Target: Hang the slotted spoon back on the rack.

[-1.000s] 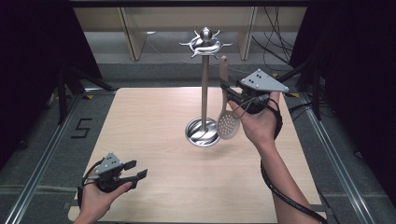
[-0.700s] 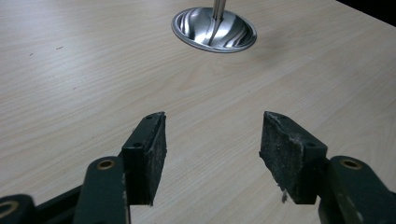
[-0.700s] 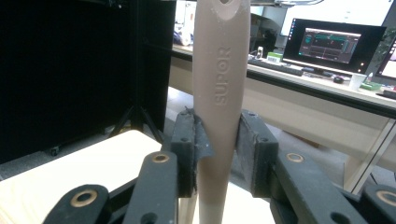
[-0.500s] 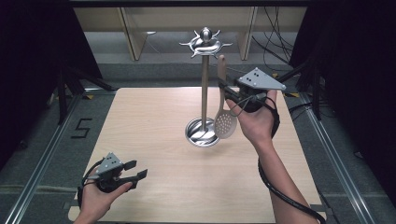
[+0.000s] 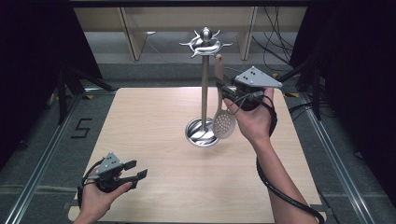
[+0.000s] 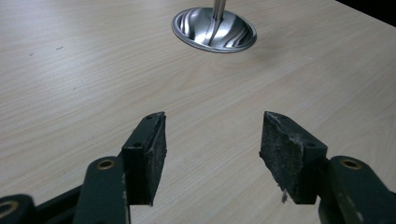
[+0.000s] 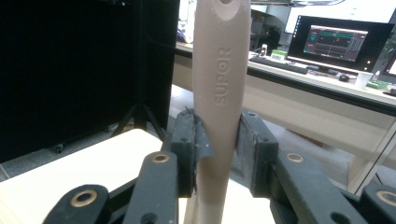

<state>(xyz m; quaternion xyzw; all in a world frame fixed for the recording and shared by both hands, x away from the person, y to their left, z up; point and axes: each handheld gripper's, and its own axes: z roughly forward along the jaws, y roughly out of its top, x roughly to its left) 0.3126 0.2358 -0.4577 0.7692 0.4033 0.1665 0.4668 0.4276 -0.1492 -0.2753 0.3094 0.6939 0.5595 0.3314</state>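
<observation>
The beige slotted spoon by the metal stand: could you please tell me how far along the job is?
Done: the right gripper is shut on the beige slotted spoon, lifted off the table. In hand: holding it upright beside the steel hook stand. Left: hanging it on a top hook. The left gripper is open.

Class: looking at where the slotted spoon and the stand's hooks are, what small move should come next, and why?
Probably lift the slotted spoon slightly higher. The right gripper clamps its handle, whose top sits just below the hooks of the stand.
</observation>
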